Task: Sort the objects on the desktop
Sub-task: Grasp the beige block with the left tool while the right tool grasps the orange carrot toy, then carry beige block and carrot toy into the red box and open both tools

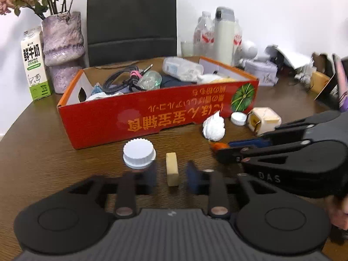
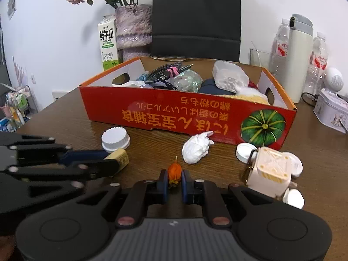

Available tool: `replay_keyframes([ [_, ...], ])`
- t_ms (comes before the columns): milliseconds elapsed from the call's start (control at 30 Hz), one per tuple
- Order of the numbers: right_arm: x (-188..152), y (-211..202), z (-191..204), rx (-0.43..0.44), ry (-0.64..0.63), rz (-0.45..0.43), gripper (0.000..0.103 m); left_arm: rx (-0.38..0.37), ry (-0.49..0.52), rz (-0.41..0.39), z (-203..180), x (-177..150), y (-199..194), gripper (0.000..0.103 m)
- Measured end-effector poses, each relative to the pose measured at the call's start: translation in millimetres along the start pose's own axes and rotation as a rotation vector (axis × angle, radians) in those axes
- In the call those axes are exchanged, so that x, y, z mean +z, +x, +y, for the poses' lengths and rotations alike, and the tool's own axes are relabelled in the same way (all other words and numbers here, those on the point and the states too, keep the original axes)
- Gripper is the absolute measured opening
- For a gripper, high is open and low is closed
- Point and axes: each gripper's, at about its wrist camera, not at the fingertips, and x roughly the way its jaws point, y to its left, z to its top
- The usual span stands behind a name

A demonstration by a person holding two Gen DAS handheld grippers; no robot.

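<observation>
- Your right gripper (image 2: 175, 179) is pinching the small orange dried fruit (image 2: 174, 171): both blue pads press its sides, and its thin stem sticks up beyond the tips. It sits low on the tabletop (image 2: 65, 113), so the grip looks like the start of a lift towards the box.
- Your left gripper (image 1: 173, 175) brackets the pale yellow eraser block (image 1: 172, 171). The right blue pad (image 1: 193, 179) stands clear of the block with a gap showing; the left pad is hidden behind the dark bottle, so the jaws are part-way spread and not yet pressing the eraser.
- The dark bottle with the white ribbed cap (image 1: 139, 154) stands just beside the eraser on its left, close to your left finger; I judge it could be nudged as the jaws narrow.
- The red cardboard box (image 1: 152, 117) lies straight ahead of both grippers, open-topped and already holding a coiled cable, a clear plastic tub and crumpled wrapping. That makes it the likely place for the loose pieces.
- Still loose in front of the box: a crumpled white tissue (image 2: 196, 149), a flat white lid (image 2: 246, 152) and a cream block-shaped toy figure (image 2: 270, 171) lying tilted near the box's pumpkin corner.
- The fruit is small, wrinkled, bright orange with a darker base. The eraser is a plain rectangular bar, matte, lying lengthwise in line with your left gripper's fingers.
- The milk carton (image 1: 34, 65) and purple vase (image 1: 63, 50) stand behind the box, well apart from your work.
</observation>
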Motion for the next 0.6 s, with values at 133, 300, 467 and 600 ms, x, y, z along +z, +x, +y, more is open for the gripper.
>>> replay_keyframes([
  [133,1.0,5.7,2.2,-0.02,-0.019,-0.007,0.014,-0.002,-0.027,0.024,-5.6,3.4,9.0,0.012],
  [300,-1.3,-12.5,1.6,-0.001,0.001,-0.017,0.012,0.021,-0.109,-0.005,-11.3,-7.2,-33.8,0.012],
  [467,-24.9,-69.4,13.6,-0.002,-0.041,-0.071,0.012,0.068,-0.161,-0.057,-22.6,-38.9,-101.7,0.012],
  [600,-60.4,-119.7,28.4,0.01,-0.049,-0.114,0.012,0.132,-0.2,-0.091,-27.4,-63.8,-145.3,0.012],
])
